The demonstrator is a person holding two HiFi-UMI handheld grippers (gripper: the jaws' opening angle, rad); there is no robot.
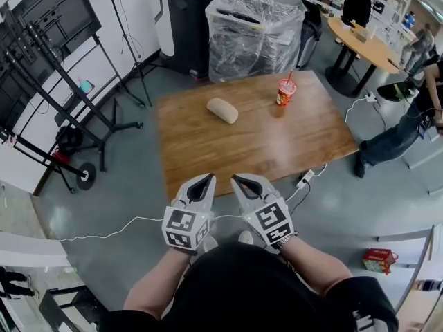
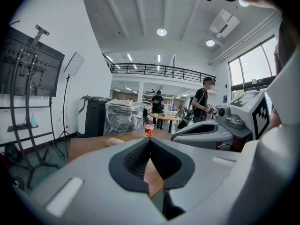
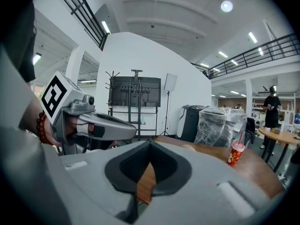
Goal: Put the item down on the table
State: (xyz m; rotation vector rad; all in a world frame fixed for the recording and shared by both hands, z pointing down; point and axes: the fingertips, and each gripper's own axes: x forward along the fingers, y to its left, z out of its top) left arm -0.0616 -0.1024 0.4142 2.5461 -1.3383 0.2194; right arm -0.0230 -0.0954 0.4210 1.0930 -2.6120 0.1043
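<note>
Left gripper [image 1: 209, 178]: jaws were closed, empty | right gripper [image 1: 236, 178]: same | bread roll [image 1: 222, 110] lay on wooden table [image 1: 242, 154], likely light, soft, crushable | hold: gently across its middle.

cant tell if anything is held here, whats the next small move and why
Probably open the left hand-held gripper and ease it toward the beige roll. It and the right hand-held gripper are both shut on nothing, short of the table, so there's nothing to put down.

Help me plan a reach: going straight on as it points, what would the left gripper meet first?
Probably the red paper cup with a straw, which the left gripper lines up with, on the brown wooden table; depth unclear.
</note>
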